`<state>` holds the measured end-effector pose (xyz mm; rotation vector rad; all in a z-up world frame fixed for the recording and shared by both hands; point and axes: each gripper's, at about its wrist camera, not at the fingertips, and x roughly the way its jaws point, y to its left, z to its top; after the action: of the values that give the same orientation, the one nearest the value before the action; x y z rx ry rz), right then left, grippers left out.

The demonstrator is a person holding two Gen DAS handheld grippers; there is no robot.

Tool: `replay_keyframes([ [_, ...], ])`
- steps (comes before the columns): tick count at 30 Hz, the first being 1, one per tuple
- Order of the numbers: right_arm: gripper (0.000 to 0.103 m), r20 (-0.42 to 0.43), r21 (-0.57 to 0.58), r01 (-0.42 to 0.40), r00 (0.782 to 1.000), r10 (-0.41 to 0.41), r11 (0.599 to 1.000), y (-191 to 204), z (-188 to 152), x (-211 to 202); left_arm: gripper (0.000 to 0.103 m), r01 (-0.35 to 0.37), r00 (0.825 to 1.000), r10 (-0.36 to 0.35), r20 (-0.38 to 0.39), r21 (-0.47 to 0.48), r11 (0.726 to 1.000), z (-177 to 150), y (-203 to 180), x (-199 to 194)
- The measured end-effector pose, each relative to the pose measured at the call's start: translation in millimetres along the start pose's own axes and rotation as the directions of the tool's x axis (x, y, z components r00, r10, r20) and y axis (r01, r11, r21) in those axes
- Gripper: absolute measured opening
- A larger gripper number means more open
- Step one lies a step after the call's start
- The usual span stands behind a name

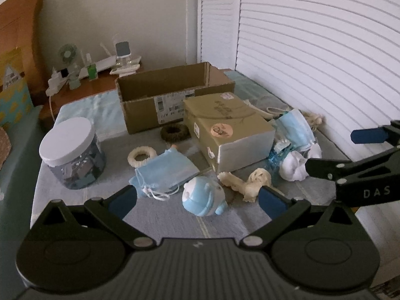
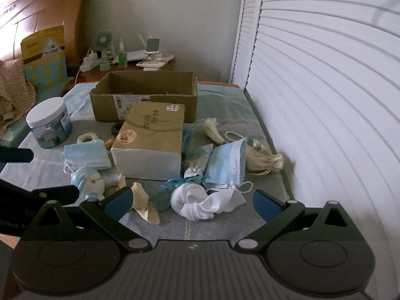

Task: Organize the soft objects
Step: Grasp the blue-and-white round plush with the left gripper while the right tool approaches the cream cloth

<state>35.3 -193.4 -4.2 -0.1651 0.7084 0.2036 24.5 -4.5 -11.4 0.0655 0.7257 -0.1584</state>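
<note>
Left gripper (image 1: 197,200) hovering low, fingers (image 1: 123,201) spread wide, gripping nothing. Right gripper (image 2: 191,201) hovering alongside, fingers (image 2: 265,202) spread wide, gripping nothing.

Pale-blue masks (image 1: 167,171), white sock (image 2: 200,201), brown carton (image 1: 172,95), tan box (image 2: 152,135) — pink sticker, white-lidded jar (image 1: 72,152), light-blue toy (image 1: 203,195), grey-blue checked cloth (image 2: 225,227)

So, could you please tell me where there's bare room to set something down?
Bare cloth lies right of the white socks, and between the jar and the cardboard box. The box looks empty. It is crowded around the tan box.
</note>
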Motion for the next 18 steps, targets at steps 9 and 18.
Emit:
replay_keyframes([
  [9,0.103,0.003,-0.053,-0.04,0.999,0.04,0.998,-1.5,-12.9,13.6,0.102,0.018,1.0,-0.018,-0.003,0.048,0.999,-9.6,6.7,19.7],
  [18,0.103,-0.039,-0.062,-0.083,0.996,0.08,0.995,-6.8,-27.3,30.5,0.088,0.048,0.999,-0.047,-0.012,0.107,0.993,-15.3,3.3,37.3],
])
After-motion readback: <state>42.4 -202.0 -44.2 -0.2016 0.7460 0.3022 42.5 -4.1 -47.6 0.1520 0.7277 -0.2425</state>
